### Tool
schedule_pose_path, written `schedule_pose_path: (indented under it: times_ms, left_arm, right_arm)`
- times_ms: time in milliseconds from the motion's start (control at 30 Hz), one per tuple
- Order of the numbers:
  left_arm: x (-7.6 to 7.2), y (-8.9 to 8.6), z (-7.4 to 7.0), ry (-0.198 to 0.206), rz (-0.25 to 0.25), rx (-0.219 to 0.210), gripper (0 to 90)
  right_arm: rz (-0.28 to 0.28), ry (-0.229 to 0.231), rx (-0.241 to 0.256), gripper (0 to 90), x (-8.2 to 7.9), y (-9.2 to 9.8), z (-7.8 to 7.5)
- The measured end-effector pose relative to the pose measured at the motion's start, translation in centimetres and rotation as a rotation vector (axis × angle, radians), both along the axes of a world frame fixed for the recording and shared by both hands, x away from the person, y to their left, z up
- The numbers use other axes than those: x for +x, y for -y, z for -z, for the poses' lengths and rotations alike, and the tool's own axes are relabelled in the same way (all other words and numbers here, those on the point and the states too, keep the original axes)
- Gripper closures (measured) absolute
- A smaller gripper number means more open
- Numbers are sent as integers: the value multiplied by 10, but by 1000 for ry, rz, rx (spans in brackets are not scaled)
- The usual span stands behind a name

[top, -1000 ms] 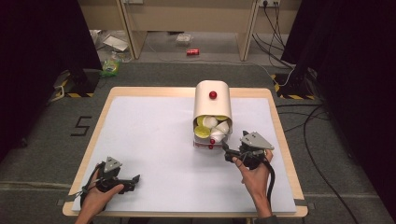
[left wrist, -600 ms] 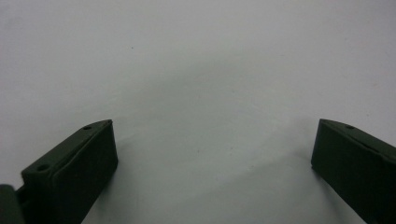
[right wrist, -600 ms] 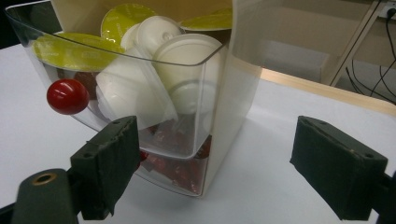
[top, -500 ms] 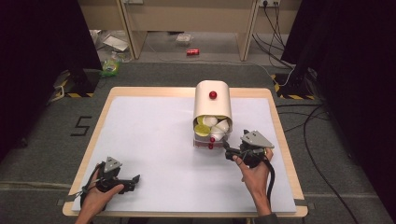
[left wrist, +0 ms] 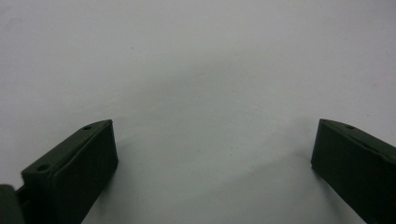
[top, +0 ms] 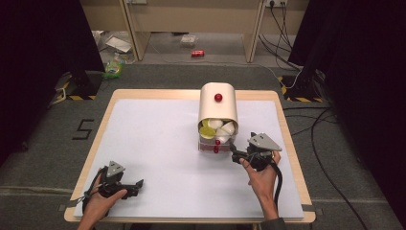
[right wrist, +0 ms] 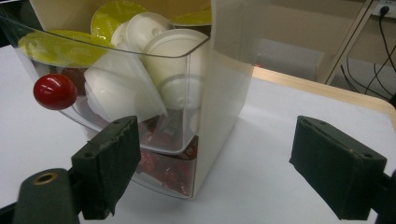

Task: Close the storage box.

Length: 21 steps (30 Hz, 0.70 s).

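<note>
A cream box with a red knob on top stands at the table's middle right. Its clear drawer is pulled out toward me, full of white and yellow-green capsules, and carries a red knob. A lower drawer holds red capsules. My right gripper is open beside the drawers' front right corner, and the box's corner stands between its jaws with nothing gripped. My left gripper rests open near the front left edge, over bare white tabletop.
The white table has a wooden rim. Beyond it on the floor lie a red can, a green bag and papers. Cables run along the floor at the right.
The clear drawer looks slid a little back toward the box, and its red knob now shows at the front. Both grippers have hardly moved.
</note>
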<state>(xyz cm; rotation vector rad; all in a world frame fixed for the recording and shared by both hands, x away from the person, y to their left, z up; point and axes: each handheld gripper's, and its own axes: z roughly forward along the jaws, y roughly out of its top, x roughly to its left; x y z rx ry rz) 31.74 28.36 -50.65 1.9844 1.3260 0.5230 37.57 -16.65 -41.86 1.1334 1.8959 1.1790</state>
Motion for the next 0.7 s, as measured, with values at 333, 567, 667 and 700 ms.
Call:
schedule_pose_path:
  times_ms: [333, 567, 667, 700]
  left_arm:
    - [0, 0, 0, 0, 0, 0, 0]
    - [0, 0, 0, 0, 0, 0, 0]
    - [0, 0, 0, 0, 0, 1, 0]
    - [0, 0, 0, 0, 0, 0, 0]
  right_arm:
    - [2, 1, -3, 163, 4, 1, 0]
    - [7, 3, -4, 163, 5, 2, 1]
    - [9, 1, -4, 163, 5, 2, 1]
    - [9, 1, -4, 163, 6, 2, 1]
